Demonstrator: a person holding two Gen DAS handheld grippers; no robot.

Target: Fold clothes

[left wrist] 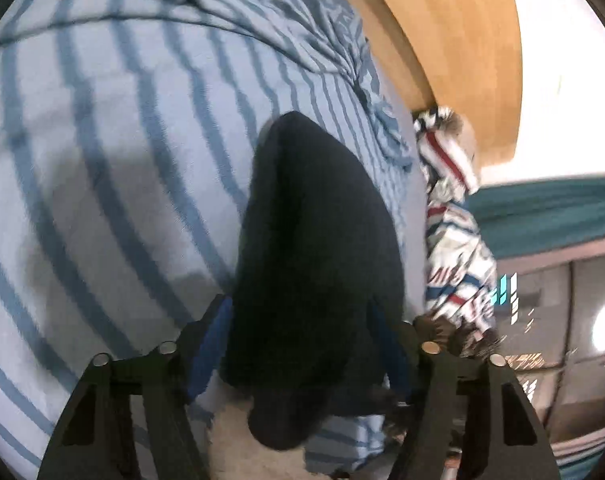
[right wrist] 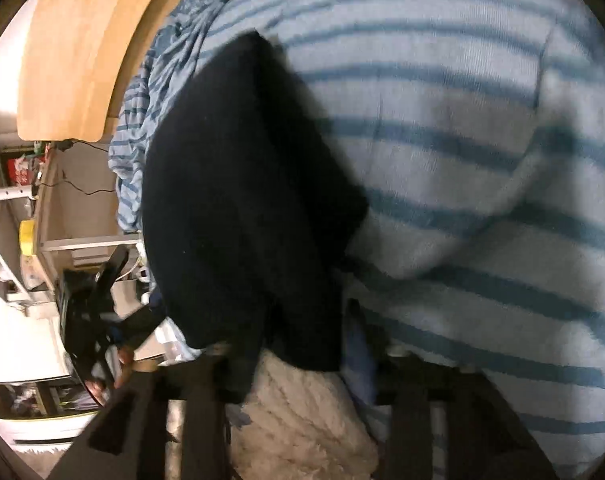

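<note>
A dark navy garment (left wrist: 310, 216) lies in a long folded shape on the blue-striped bedsheet (left wrist: 102, 160), its near end hanging over the bed's edge. My left gripper (left wrist: 298, 304) is open and straddles that near end; the blue pads (left wrist: 210, 344) flank the cloth without a clear squeeze. In the right wrist view the same garment (right wrist: 242, 200) runs from the sheet (right wrist: 462, 160) down to my right gripper (right wrist: 290, 332). That gripper is open too, with the hanging hem between its blurred dark fingers and a blue pad (right wrist: 358, 344) beside the cloth.
A wooden headboard (left wrist: 454, 40) borders the bed. A red, white and blue patterned cloth (left wrist: 450, 208) lies bunched by the bed's corner. A cream fluffy textile (right wrist: 302, 412) sits below the bed's edge. Cluttered shelves (right wrist: 26, 208) and a person's hand (right wrist: 120, 356) on a black frame are at the left.
</note>
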